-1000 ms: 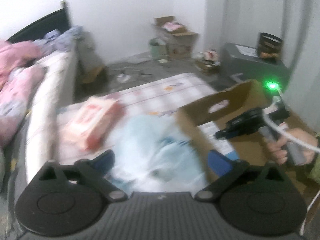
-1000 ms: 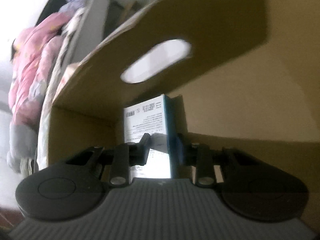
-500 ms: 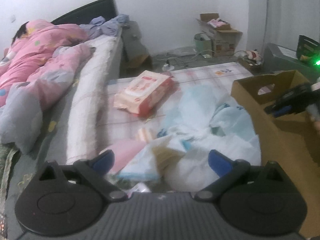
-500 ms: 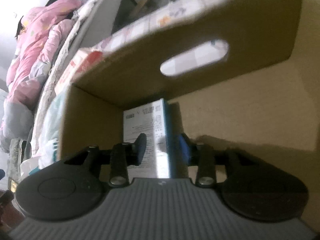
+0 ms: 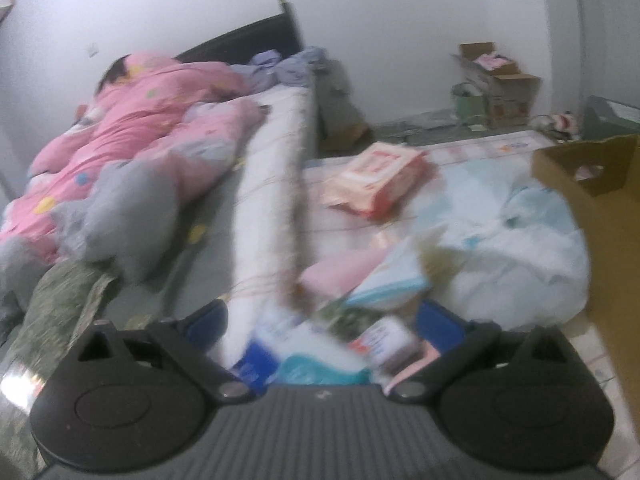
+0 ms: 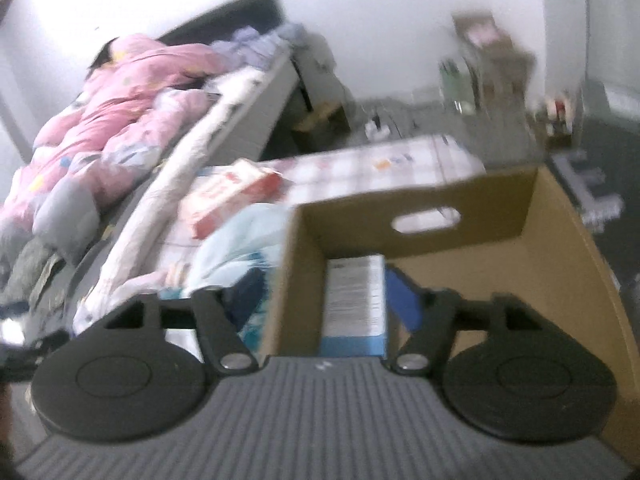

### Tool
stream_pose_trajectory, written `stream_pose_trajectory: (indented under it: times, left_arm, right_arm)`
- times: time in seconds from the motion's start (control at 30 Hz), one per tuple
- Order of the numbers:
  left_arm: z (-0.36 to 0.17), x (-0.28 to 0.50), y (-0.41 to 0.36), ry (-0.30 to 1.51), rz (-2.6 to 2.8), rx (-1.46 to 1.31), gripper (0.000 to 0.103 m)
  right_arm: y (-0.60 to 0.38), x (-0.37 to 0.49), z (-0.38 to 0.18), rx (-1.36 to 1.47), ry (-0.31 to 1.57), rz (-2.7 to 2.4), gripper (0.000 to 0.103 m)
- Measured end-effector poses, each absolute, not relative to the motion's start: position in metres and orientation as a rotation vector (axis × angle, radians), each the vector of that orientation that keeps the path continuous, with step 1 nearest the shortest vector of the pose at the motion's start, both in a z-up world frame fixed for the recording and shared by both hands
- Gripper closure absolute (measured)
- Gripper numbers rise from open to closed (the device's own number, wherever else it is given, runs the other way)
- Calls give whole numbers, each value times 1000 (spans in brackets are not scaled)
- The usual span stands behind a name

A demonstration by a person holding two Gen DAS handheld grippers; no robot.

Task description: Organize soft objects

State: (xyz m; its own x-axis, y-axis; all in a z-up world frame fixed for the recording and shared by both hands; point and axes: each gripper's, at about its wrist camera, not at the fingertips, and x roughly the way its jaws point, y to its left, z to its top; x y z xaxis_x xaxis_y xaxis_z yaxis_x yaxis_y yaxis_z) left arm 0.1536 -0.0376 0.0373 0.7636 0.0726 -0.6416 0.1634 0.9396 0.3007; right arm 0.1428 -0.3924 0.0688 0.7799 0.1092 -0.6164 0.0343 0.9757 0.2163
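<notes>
Soft packs lie heaped on the checked mat: a pink-and-red wipes pack [image 5: 376, 180] well ahead of the left gripper [image 5: 324, 320], a pale blue bag of soft goods [image 5: 516, 248] ahead and to its right, and a jumble of small packets [image 5: 360, 320] right between and under its jaws. Those jaws stand spread, pinching nothing. The cardboard box [image 6: 560, 280] sits to the right of the heap; one white-and-blue packet [image 6: 354, 304] stands inside against its near-left corner.

The right gripper [image 6: 324, 300] has just been opening its jaws, which are now spread wide and empty, with the packet free between and beyond them, so the placing step looks finished and this hand appears to be pulling away. The step in hand seems to be the left gripper's next pick. Blur makes the small packets hard to tell apart, so which one is nearest the jaws I cannot say. The next move calls for lowering the spread jaws around a single packet, pinching it, and carrying it rightward over the box wall.
</notes>
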Motion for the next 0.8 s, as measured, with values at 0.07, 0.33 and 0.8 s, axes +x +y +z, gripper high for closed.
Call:
stream_pose_trajectory:
  times: [0.07,0.33,0.8]
  left_arm:
    - [32,145,-25,699,1,350,0]
    - [6,112,31,726,97,229,0]
    - [-1,95,90,800,104,99,0]
  right_arm:
    - [-357,125,77,137,623,53,15]
    - [-237,79,71,45,533,163,1]
    - [-144,-14,33,24,676,366,1]
